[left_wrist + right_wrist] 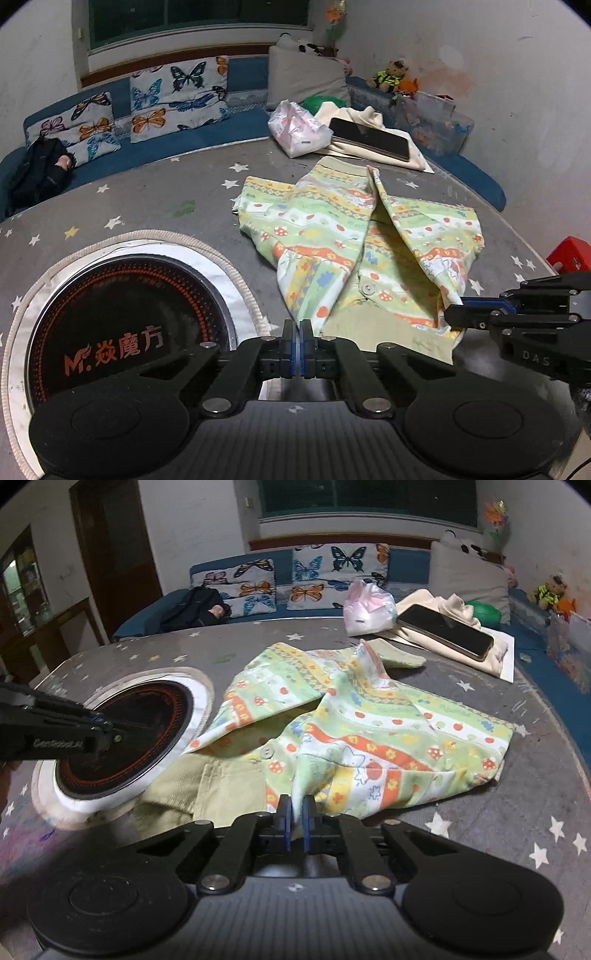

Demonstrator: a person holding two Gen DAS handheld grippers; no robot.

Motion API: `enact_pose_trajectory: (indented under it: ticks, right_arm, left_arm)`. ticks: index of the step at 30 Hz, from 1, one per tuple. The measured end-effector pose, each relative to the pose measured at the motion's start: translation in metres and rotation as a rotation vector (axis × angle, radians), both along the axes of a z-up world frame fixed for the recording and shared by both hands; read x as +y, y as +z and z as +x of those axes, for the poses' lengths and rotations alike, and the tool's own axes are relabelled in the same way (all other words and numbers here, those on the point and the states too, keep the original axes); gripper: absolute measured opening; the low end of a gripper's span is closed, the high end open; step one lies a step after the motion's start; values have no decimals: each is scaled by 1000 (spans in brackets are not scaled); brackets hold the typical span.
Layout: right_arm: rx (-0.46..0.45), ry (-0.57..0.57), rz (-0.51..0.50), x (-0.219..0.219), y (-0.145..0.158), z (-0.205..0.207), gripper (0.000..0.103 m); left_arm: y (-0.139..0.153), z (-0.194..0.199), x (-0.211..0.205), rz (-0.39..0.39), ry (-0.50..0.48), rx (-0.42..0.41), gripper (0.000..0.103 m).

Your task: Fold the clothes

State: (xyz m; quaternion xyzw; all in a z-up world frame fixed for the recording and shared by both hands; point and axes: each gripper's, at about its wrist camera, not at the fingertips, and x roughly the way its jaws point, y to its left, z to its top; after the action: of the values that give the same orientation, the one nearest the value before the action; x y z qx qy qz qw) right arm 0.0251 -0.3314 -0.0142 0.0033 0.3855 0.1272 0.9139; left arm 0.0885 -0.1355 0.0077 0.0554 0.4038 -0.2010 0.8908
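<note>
The right gripper [295, 821] has its jaws closed down to a narrow slit, clamped on a pinch of the patterned shirt [369, 731]; the left wrist view shows the same gripper [456, 308] biting the shirt's [354, 236] hem corner from 3 o'clock. The left gripper [298, 347] has its jaws pressed together with nothing between them; its tips sit just short of the shirt's near olive hem band, and I cannot tell whether they touch it. In the right wrist view the left gripper [107, 734] hangs over the round induction cooktop [122, 738] set into the counter [480, 830] at 9 o'clock.

The shirt lies crumpled in the middle of the counter (a button [265, 752] shows on the open front), one flap raised into a ridge toward 12 o'clock, its near left hem reaching the cooktop's white rim.

Beyond the shirt at 1 o'clock, a phone [445, 631] rests on folded cream cloth [461, 650], with a white plastic bag [367, 609] just beside it. Bare starred counter lies at 4 and 5 o'clock in the right wrist view; its far edge meets a blue sofa [406, 565] with butterfly cushions [325, 576].
</note>
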Motion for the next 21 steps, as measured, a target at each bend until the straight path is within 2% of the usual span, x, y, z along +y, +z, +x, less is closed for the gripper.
enact_pose_trajectory:
  ticks: [1,3,4,5,7,12,13,14,15,16,17,19,21]
  right_arm:
    - [-1,5,-3,1,1,-2,5]
    - [-3,14,-9,3,3,-6,5]
    - [-4,19,-12,4,3,-9,5]
    - [-6,12,-18,4,3,-8,5]
    - [-2,11,-10,2,4,-7,6]
    - [-19,2,-30,5,5,3,15]
    - [-24,-2,-29,6,5,5,22]
    - [-24,-6,-23,8,5,8,32]
    - [-22,-7,-20,9,4,10,37]
    - [-22,-9,-25,11,2,13,39]
    - [-19,-9,-35,13,0,15,39]
    - [1,1,-50,17,-9,16,36]
    - [1,12,-66,18,-11,15,19]
  left_arm:
    - [1,0,-3,8,-10,-7,7]
    - [1,1,-12,33,-20,-26,26]
    - [1,1,-17,50,-22,-46,43]
    - [1,1,-22,68,-27,-69,51]
    - [-1,4,-33,101,-38,-103,53]
    - [-16,21,-51,159,-63,-111,53]
    - [-20,24,-53,171,-58,-109,52]
    - [-24,28,-54,180,-48,-101,44]
    - [-27,31,-53,172,-41,-84,35]
    - [-30,35,-50,152,-36,-55,17]
    - [-32,38,-47,132,-27,-30,11]
    - [-32,37,-40,113,-14,-20,7]
    - [-30,36,-34,95,1,-17,6]
